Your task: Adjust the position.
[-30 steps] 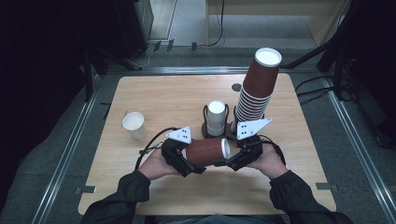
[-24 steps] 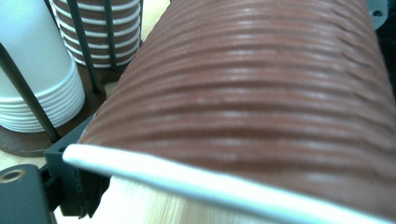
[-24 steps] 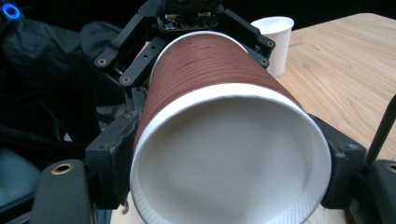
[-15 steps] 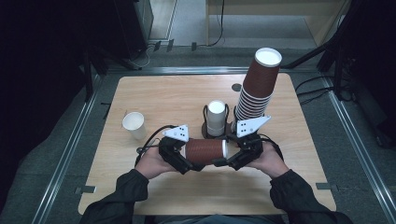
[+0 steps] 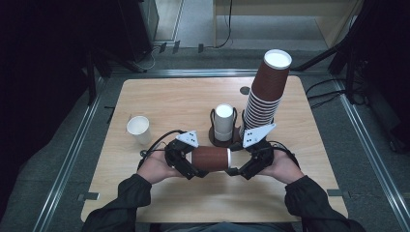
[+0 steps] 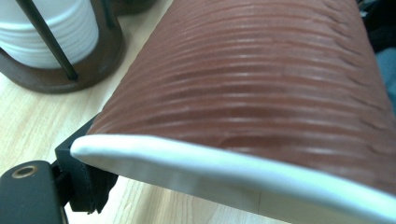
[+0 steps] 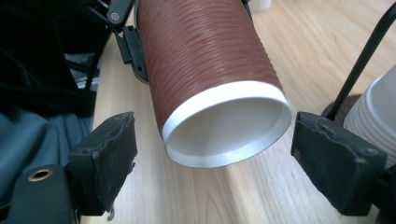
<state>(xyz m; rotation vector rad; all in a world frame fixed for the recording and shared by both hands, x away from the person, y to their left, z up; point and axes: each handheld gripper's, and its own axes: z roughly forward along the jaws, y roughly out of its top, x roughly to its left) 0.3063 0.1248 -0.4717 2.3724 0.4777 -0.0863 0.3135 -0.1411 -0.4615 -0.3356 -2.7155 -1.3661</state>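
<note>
A brown ribbed paper cup [image 5: 210,158] lies on its side in the air just above the table's near middle. My left gripper [image 5: 192,163] is shut on its base end; its jaws have just been closing on the cup, and one pad [image 6: 88,186] presses under the white bottom edge. My right gripper [image 7: 212,163] faces the cup's open white-rimmed mouth [image 7: 229,130]. Its jaws have just been opening and stand on either side of the rim with a gap on both sides.
A tall leaning stack of brown cups [image 5: 268,92] stands right of centre. A stack of white cups [image 5: 224,122] sits in a dark wire holder [image 5: 212,137] just behind the grippers. A single white cup [image 5: 139,129] stands at the left.
The right gripper's jaws have drawn away from the cup's mouth. The left gripper has settled on the base end. Both hands stay in place.
</note>
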